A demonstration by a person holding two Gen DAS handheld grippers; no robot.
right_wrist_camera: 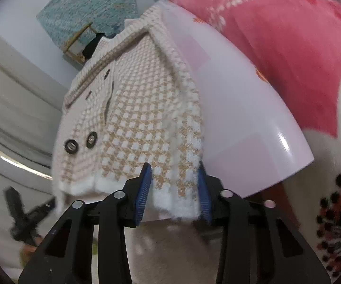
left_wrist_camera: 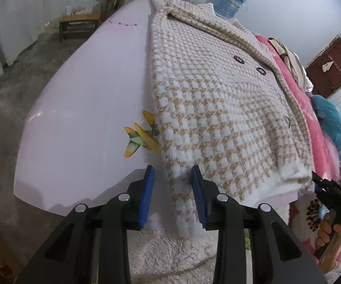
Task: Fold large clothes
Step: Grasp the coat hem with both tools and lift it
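A large cream and tan houndstooth knit coat [left_wrist_camera: 217, 108] with two dark buttons lies flat on a pale lilac table [left_wrist_camera: 83, 108], its hem hanging over the near edge. My left gripper [left_wrist_camera: 173, 177] is open, its blue pads on either side of the coat's lower left corner. In the right wrist view the coat [right_wrist_camera: 137, 123] lies ahead, and my right gripper [right_wrist_camera: 174, 175] is open around the white hem at the coat's lower right corner. The right gripper also shows in the left wrist view [left_wrist_camera: 331, 196] at the far right.
A yellow-green toy plane [left_wrist_camera: 142, 137] lies on the table beside the coat's left edge. A pink blanket [right_wrist_camera: 289, 47] is piled right of the table. A fluffy white rug [left_wrist_camera: 170, 253] lies below. A water jug [left_wrist_camera: 229, 2] and wooden stools [left_wrist_camera: 78, 23] stand beyond.
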